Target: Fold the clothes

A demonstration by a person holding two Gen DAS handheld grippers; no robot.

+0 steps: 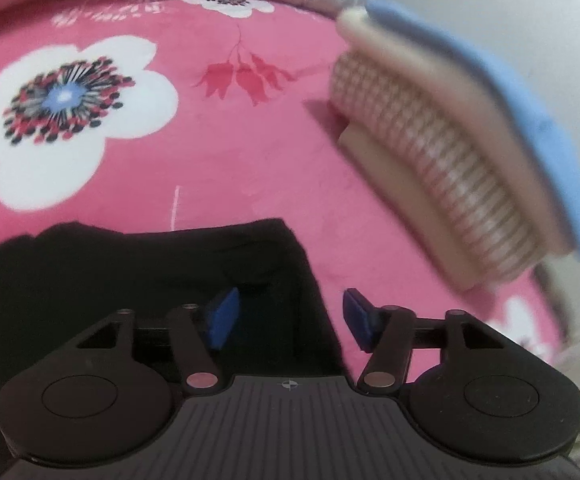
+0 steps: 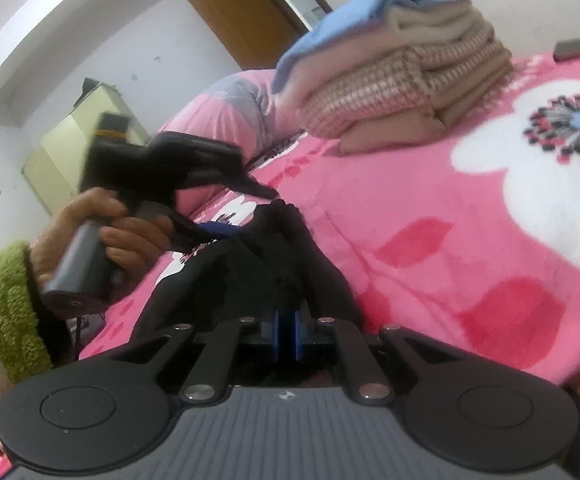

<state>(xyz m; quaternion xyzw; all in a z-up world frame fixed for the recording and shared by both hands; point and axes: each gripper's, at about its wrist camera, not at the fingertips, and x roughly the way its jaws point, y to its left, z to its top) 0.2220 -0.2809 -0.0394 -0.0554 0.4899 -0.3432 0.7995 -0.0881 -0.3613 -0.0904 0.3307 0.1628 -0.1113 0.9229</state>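
A black garment (image 1: 129, 272) lies on the pink flowered bedspread (image 1: 217, 148). My left gripper (image 1: 290, 320) hovers over the garment's right edge, open; its blue pads (image 1: 221, 320) stand wide apart with nothing pinched. In the right wrist view, my right gripper (image 2: 286, 336) is shut on the black garment (image 2: 249, 280), whose cloth runs taut away from its jaws. A hand (image 2: 89, 232) holds the left gripper (image 2: 217, 232) just beyond, at the garment's far end.
A stack of folded clothes (image 2: 402, 80), beige and checked with a blue piece on top, sits on the bedspread (image 2: 430, 220); the same stack (image 1: 450, 152) is right of my left gripper. A pink pillow (image 2: 233, 100), a wooden door (image 2: 241, 12) and a pale cabinet (image 2: 69, 140) lie behind. Green sleeve (image 2: 5, 300) at left.
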